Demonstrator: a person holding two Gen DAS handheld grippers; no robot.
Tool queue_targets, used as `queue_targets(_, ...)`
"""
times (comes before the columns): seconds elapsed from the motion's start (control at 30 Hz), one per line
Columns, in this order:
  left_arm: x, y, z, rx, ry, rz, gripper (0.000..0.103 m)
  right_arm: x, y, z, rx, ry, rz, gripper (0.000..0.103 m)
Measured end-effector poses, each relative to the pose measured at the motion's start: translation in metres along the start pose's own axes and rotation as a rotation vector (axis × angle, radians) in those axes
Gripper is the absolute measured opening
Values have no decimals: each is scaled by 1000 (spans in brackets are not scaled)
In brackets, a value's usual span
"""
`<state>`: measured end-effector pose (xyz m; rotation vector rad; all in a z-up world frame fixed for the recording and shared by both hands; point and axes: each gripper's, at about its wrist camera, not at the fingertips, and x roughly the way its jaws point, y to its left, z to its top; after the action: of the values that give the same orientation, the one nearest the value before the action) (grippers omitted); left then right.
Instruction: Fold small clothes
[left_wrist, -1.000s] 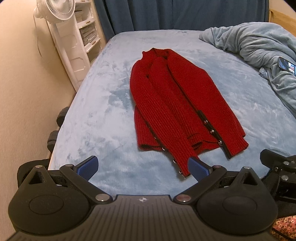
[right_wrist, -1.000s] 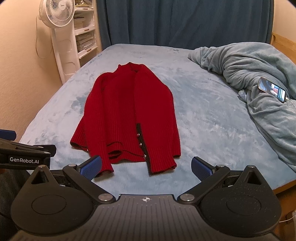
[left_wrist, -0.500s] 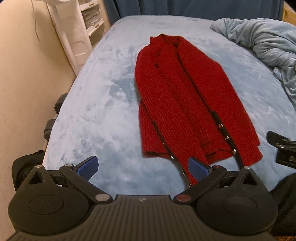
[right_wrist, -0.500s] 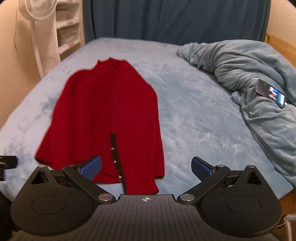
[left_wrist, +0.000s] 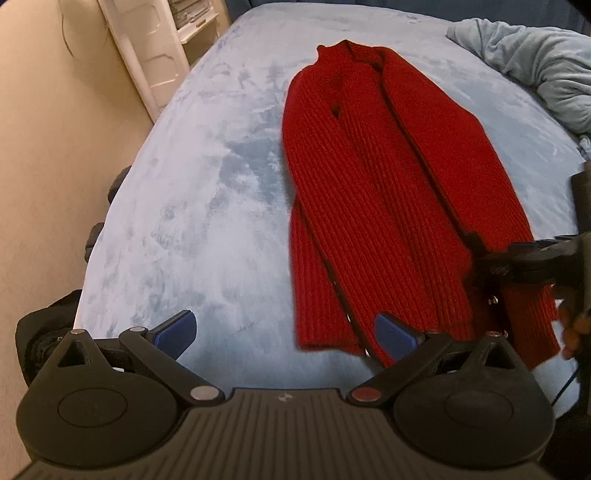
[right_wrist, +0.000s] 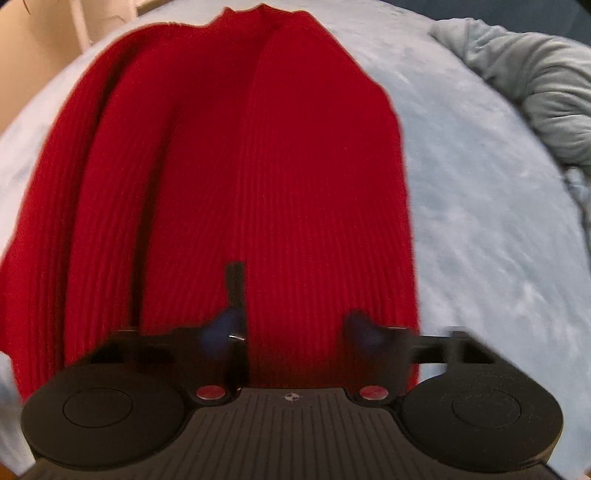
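Note:
A red ribbed cardigan (left_wrist: 388, 184) with a dark button band lies flat on the light blue bed cover (left_wrist: 203, 184), collar far from me and hem nearest. My left gripper (left_wrist: 284, 328) stands open just above the bed; its right finger hovers at the hem's left corner. In the right wrist view the cardigan (right_wrist: 258, 166) fills most of the picture. My right gripper (right_wrist: 291, 328) is low over the hem beside the button band, and its blurred jaws are closing with knit fabric between them. Its fingers are still apart. The right gripper (left_wrist: 491, 266) also shows at the right edge over the hem.
A crumpled pale blue blanket (left_wrist: 535, 66) is heaped at the bed's far right, also the blanket (right_wrist: 535, 92). A white shelf unit (left_wrist: 155, 55) stands by the bed's left edge against a beige wall. Dark wheels (left_wrist: 114, 184) sit beside that edge. A hand (left_wrist: 572, 332) shows at right.
Both grippers have come forward and down toward the cardigan's hem, the right one much closer. The right jaws went from wide to narrower. The fan and phone have left view.

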<state>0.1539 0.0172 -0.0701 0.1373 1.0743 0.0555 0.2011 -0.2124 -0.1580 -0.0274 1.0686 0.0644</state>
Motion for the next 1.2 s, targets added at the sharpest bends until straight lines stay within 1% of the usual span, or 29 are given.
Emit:
queue_targets(0.03,3,0,2,-3,1,2,103,-4,-5,6,-7,-14,-29,14)
queue_targets(0.1,9,1,7,-7,7,5,103,-16,-23,18,-10,-63,-75,13)
queue_targets(0.17,15,0,11,-8,15,5,103,-20,-47,37,-40,-105,-170,13)
queue_targets(0.2,18,-1,12,-7,19,6,103,-20,-64,52,-62,-136,-254,13)
queue_targets(0.27,23,-2,15,-1,28,10,103,-19,-105,89,-63,-214,-481,13)
queue_targets(0.3,25,-1,15,-4,32,12,103,-21,-128,110,-22,-259,-605,15)
queue_targets(0.33,27,-1,16,-10,36,13,103,-25,-150,128,46,-287,-701,21)
queue_targets(0.37,29,1,18,-20,41,11,103,-29,-167,140,114,-295,-743,27)
queue_targets(0.4,31,3,19,-31,44,8,103,-32,-178,148,159,-275,-730,42)
queue_targets(0.43,33,4,20,-41,46,8,103,-35,-182,147,173,-258,-655,52)
queue_targets(0.5,39,6,24,-57,45,3,103,-41,-175,128,177,-252,-436,56)
queue_targets(0.53,42,7,27,-62,44,-2,103,-43,-168,112,184,-230,-338,61)
queue_targets(0.6,48,7,32,-78,43,-23,103,-38,-152,74,229,-139,-114,66)
queue_targets(0.67,55,7,36,-94,48,-66,103,-22,-136,36,295,-14,35,67)
queue_targets(0.73,61,5,39,-101,53,-137,103,-3,-120,-2,369,101,117,67)
queue_targets(0.77,66,2,41,-98,60,-179,103,5,-111,-15,397,143,133,67)
queue_targets(0.8,74,-1,43,-99,84,-206,103,9,-103,-28,410,146,138,70)
queue_targets(0.83,83,-4,45,-106,117,-232,103,2,-91,-38,389,70,106,71)
queue_targets(0.87,93,-7,47,-118,155,-276,103,-3,-77,-42,340,53,107,70)
queue_targets(0.9,105,-9,50,-135,202,-328,102,-6,-66,-47,304,55,145,47)
queue_targets(0.93,112,-9,53,-154,223,-329,100,-12,-55,-48,265,43,165,19)
queue_targets(0.97,112,-7,56,-176,205,-295,84,-17,-49,-45,214,35,159,18)
queue_targets(1.0,109,-2,59,-186,194,-282,61,-27,-46,-42,160,11,122,17)
queue_targets(1.03,105,4,63,-190,196,-282,49,-37,-52,-38,141,-17,99,16)
queue_targets(1.07,100,14,67,-196,194,-288,36,-48,-65,-33,153,-47,81,16)
queue_targets(1.1,93,27,72,-202,186,-284,29,-59,-85,-27,182,-80,39,15)
queue_targets(1.13,87,41,77,-205,167,-259,23,-67,-108,-23,210,-114,-47,15)
queue_targets(1.17,80,59,84,-204,139,-233,13,-72,-131,-19,245,-135,-106,15)
queue_targets(1.2,72,79,94,-211,104,-187,13,-74,-157,-15,305,-136,-130,15)
